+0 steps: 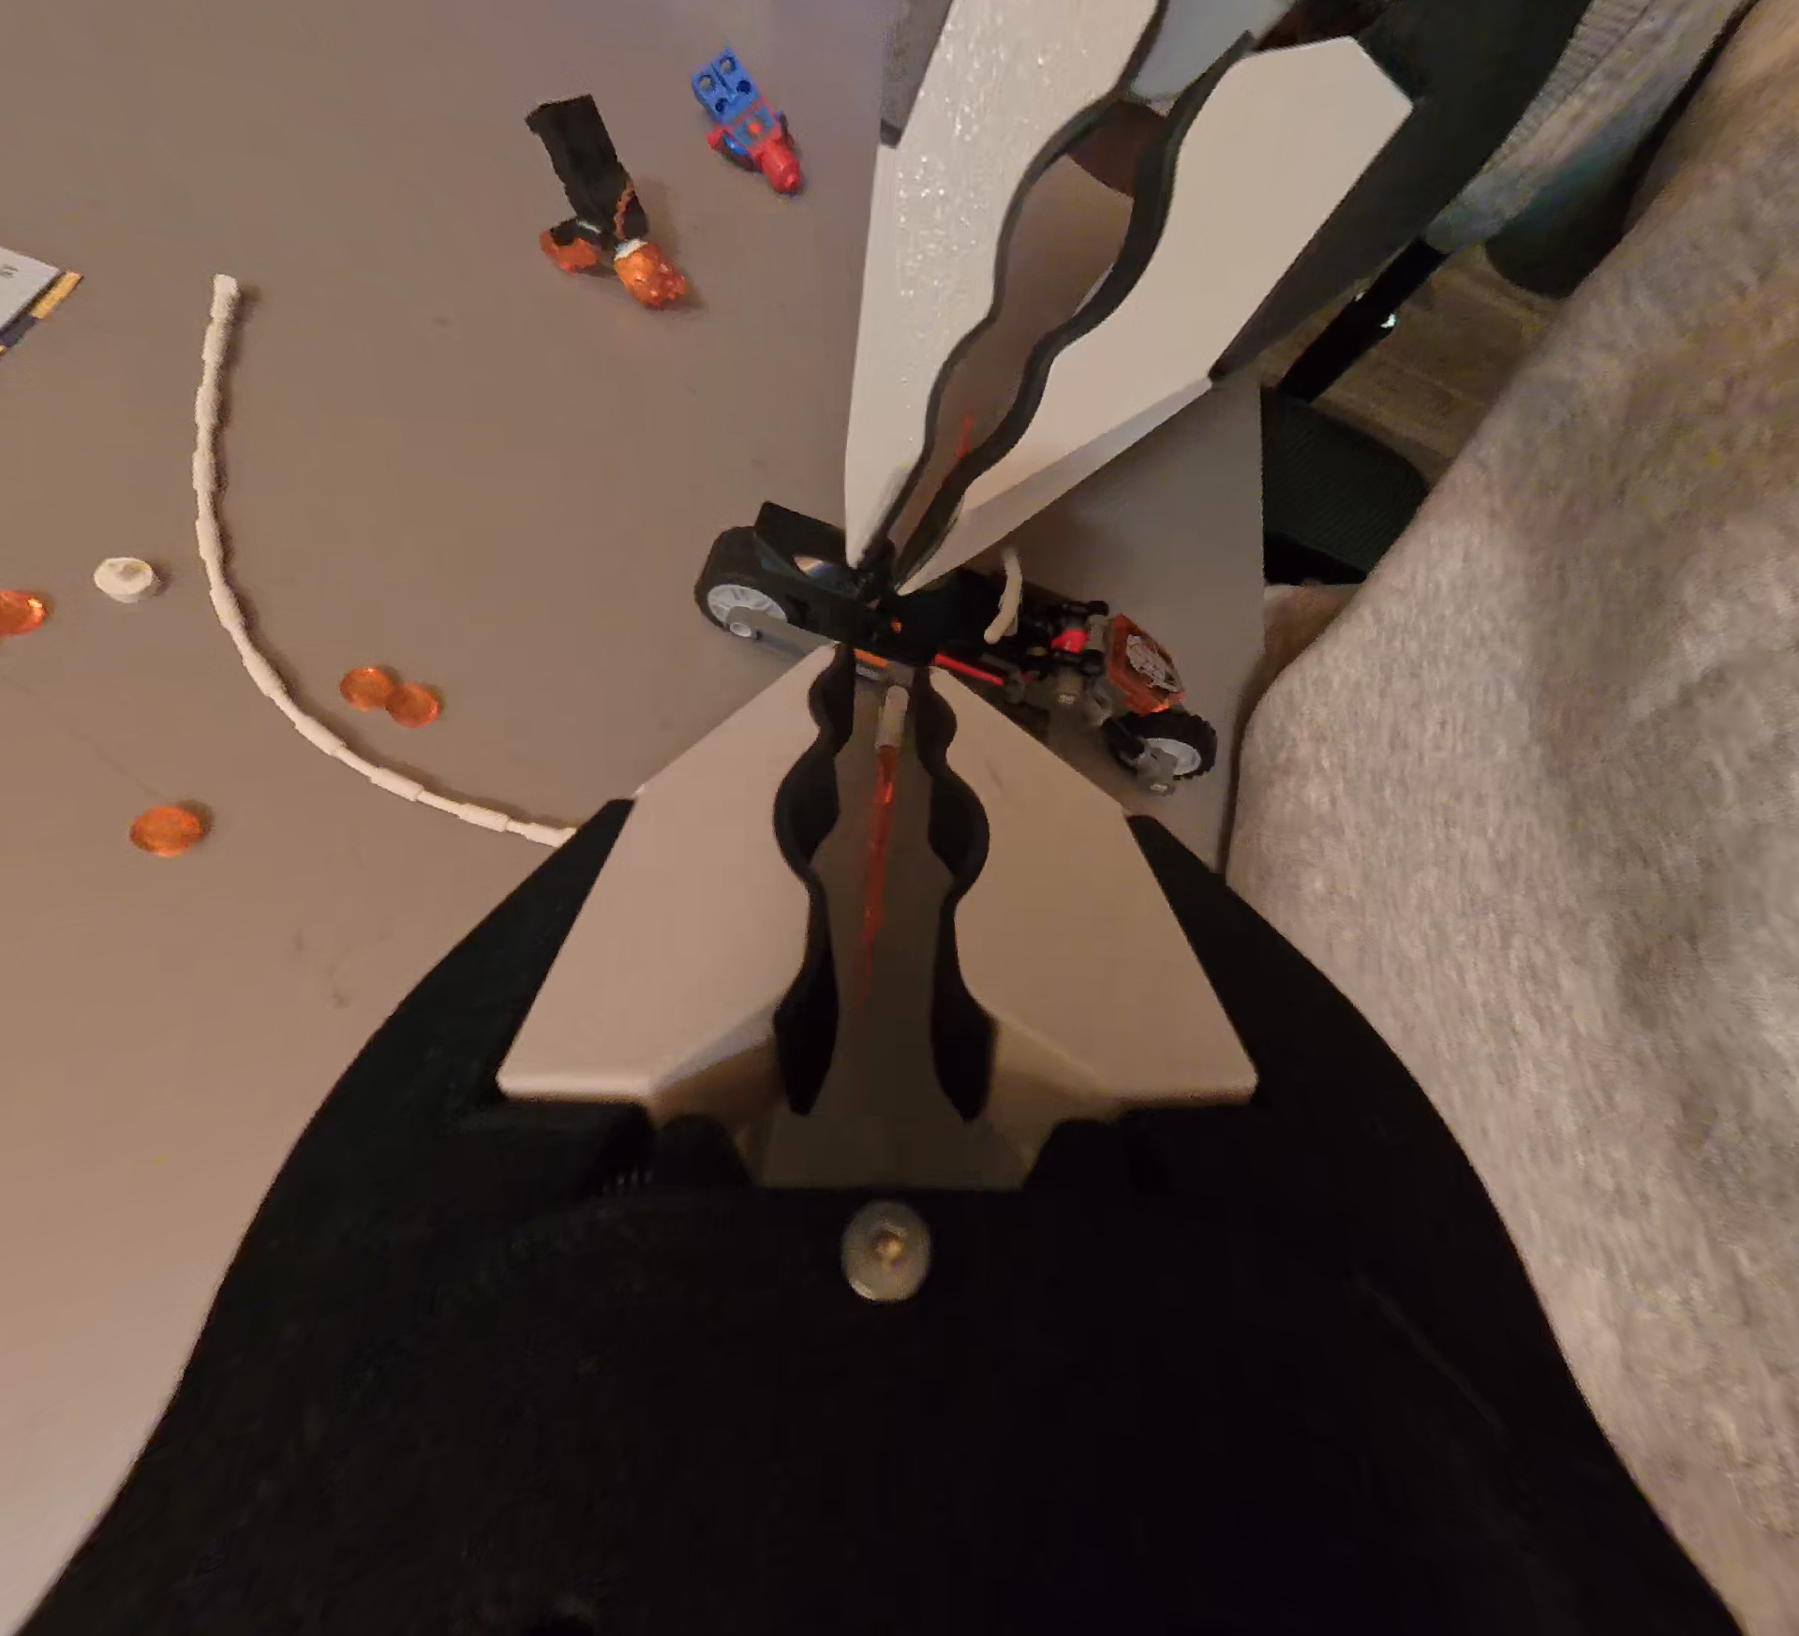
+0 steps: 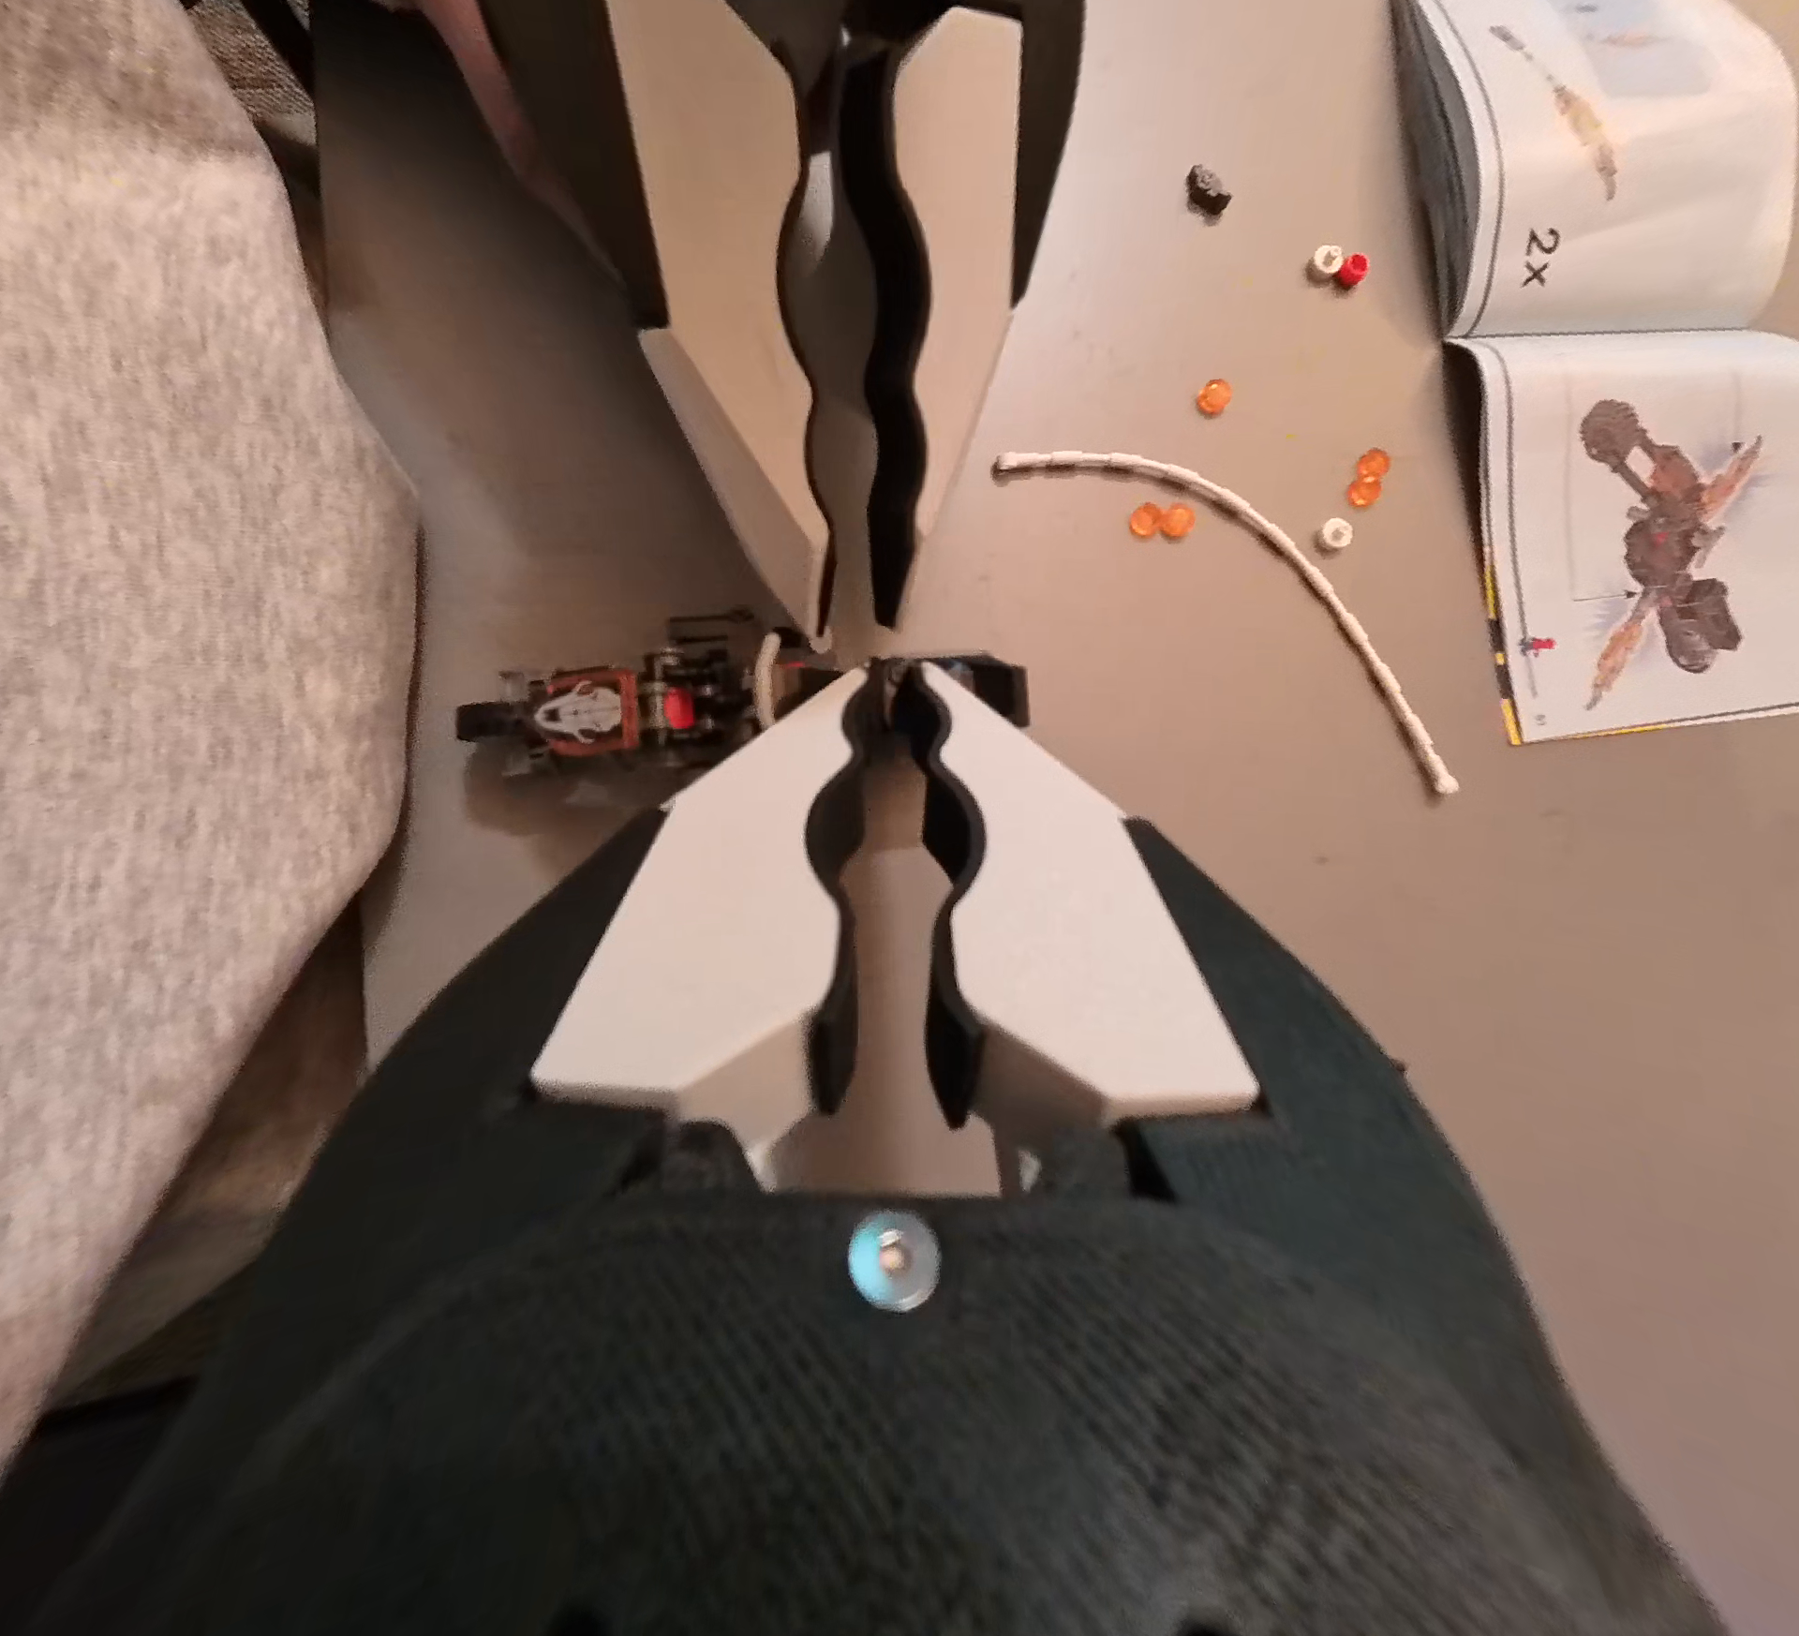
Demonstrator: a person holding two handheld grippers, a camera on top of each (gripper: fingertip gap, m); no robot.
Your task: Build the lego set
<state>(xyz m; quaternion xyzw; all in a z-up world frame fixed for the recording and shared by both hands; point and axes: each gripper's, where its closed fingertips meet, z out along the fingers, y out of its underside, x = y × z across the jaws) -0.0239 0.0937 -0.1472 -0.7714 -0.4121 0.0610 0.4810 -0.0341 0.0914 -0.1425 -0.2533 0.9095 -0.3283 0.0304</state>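
Lego motorbike (image 1: pixel 973 635) sits near the desk (image 1: pixel 438 441) edge, mostly built: both wheels on, orange skull plate at the front, white hose fitted mid-frame.

Left to right in the left wrist view:
- Loose orange round studs (image 1: pixel 389 696), one white round piece (image 1: pixel 126 578), and a long white jointed whip (image 1: pixel 234 616): all unattached.
- Two small side builds farther back, one black with orange flame pieces (image 1: pixel 608 217), one blue and red (image 1: pixel 748 129); both stand apart from the bike.
- Left claw (image 1: pixel 881 664) is clenched on a thin orange flame piece with a white end (image 1: pixel 881 791), tip at the bike's black rear section.
- Right claw (image 1: pixel 881 562) meets it from opposite, pinched on the rear part of the bike.

Right wrist view: instruction booklet (image 2: pixel 1606 518) lies open at the far right.

Judgement: late stage. Remaining: seat this flame piece, then the whip, studs and side builds.
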